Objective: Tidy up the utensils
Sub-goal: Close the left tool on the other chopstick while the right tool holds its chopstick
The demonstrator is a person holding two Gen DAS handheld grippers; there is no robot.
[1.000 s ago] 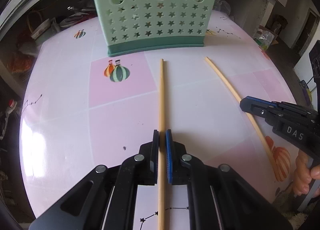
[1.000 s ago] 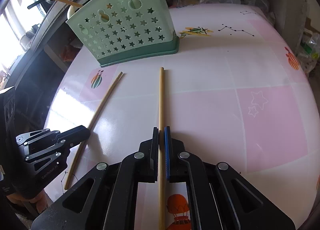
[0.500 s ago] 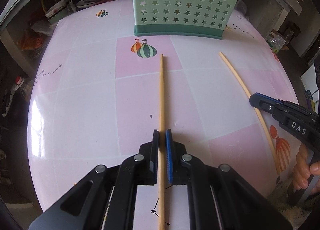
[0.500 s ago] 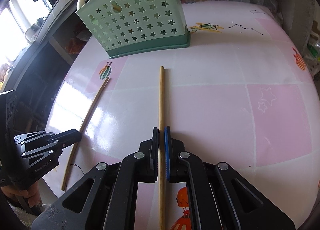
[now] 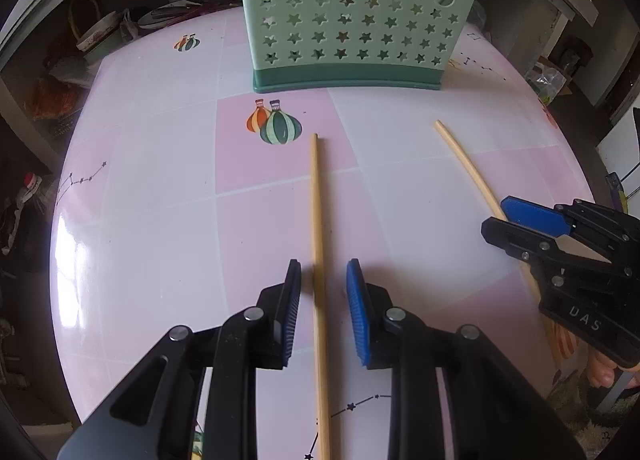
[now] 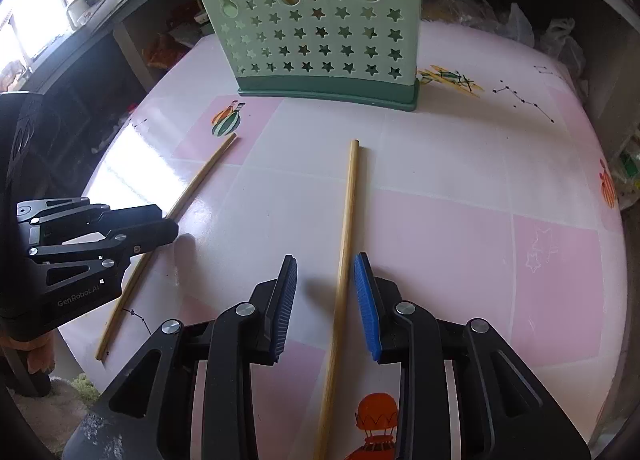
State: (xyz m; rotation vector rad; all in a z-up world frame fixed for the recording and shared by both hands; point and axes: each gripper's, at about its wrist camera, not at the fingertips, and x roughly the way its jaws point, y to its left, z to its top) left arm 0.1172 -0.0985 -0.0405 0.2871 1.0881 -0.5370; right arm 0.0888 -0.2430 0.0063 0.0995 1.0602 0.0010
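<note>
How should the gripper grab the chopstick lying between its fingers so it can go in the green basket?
Grab the chopstick on its bare middle, coming from above with one finger on each long side. It is thin, straight and flat on the table, so only its sides offer a pinch. The left gripper already straddles it, jaws opening. Its far end points towards the basket.

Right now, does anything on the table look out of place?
Yes. Two chopsticks lie loose on the pink table in front of the green holder rather than in it: one between the opening left hand-held gripper, the other between the opening right hand-held gripper. Nothing looks spilled or damaged.
</note>
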